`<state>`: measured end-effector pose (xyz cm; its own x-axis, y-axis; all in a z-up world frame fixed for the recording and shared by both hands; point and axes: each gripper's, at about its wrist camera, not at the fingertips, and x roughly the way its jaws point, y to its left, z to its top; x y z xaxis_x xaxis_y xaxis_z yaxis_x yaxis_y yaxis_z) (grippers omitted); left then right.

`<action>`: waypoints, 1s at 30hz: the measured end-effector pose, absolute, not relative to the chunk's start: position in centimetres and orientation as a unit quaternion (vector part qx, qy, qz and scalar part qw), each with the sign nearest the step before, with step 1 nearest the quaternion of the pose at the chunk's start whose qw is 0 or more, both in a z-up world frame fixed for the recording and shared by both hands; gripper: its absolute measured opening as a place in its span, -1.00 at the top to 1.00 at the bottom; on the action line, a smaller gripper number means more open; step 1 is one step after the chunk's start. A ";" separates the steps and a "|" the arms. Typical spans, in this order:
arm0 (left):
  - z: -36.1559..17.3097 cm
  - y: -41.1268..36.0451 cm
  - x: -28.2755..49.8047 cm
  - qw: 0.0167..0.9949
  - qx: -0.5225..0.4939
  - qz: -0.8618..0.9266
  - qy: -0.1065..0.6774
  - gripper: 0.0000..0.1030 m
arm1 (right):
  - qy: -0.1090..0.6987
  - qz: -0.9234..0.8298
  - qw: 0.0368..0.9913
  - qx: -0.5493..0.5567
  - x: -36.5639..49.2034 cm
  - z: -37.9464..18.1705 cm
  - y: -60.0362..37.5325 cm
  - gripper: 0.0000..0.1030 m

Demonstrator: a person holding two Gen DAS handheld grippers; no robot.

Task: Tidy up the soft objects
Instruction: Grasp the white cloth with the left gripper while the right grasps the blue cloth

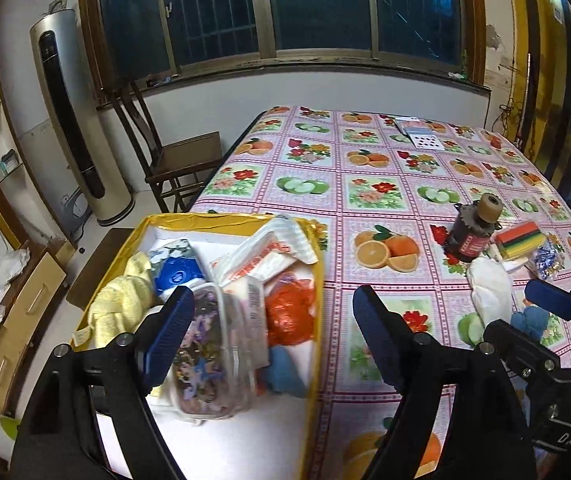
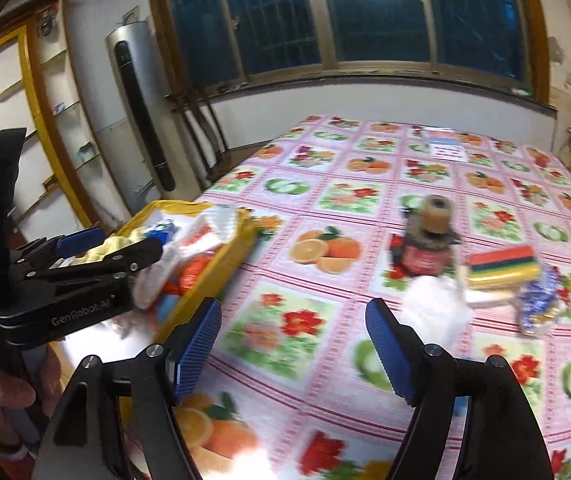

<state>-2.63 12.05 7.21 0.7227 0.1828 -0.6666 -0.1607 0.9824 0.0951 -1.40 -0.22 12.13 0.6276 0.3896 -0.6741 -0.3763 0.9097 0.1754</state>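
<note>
Yellow box | left gripper above, fingers apart | right gripper likewise, blurred

My left gripper hangs with jaws spread over the near right edge of the yellow fabric storage box, which is crowded: a clear plastic pouch with a purple print, a crumpled orange bag and a pale yellow knitted cloth leave little room inside. Right of the box, the bench under its pink fruit-and-flower oilcloth lies open, a wide lane running to the far edge. My right gripper, jaws apart, faces that lane. To the right stands a cluster: a dark brown bottle with a tan cap, a white cloth just in front of it, and a striped rainbow sponge stack.
</note>
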 end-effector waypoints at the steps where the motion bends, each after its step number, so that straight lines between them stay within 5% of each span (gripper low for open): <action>1: 7.2 11.3 -2.4 0.928 0.015 0.084 0.363 -0.59 | 0.375 0.203 0.904 0.014 -1.4 12.2 -1.6 -0.49; 6: 7.0 8.7 -1.1 0.923 -0.025 0.039 0.383 -0.59 | 0.369 0.127 0.921 0.013 -2.0 12.5 -9.2 -0.70; 13: 5.7 3.8 1.1 0.910 -0.033 -0.007 0.413 -0.59 | 0.403 0.086 0.910 0.055 -1.9 10.9 -17.2 -0.73; 30: 1.7 -3.0 6.0 0.876 -0.020 -0.050 0.480 -0.59 | 0.438 0.141 0.885 0.063 -1.2 7.9 -15.3 -0.73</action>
<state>6.00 -3.05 1.70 0.5349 -0.1069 -0.8382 0.0691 0.9942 -0.0827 -1.19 -15.33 7.91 0.5757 0.3052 -0.7585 -0.1954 0.9522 0.2348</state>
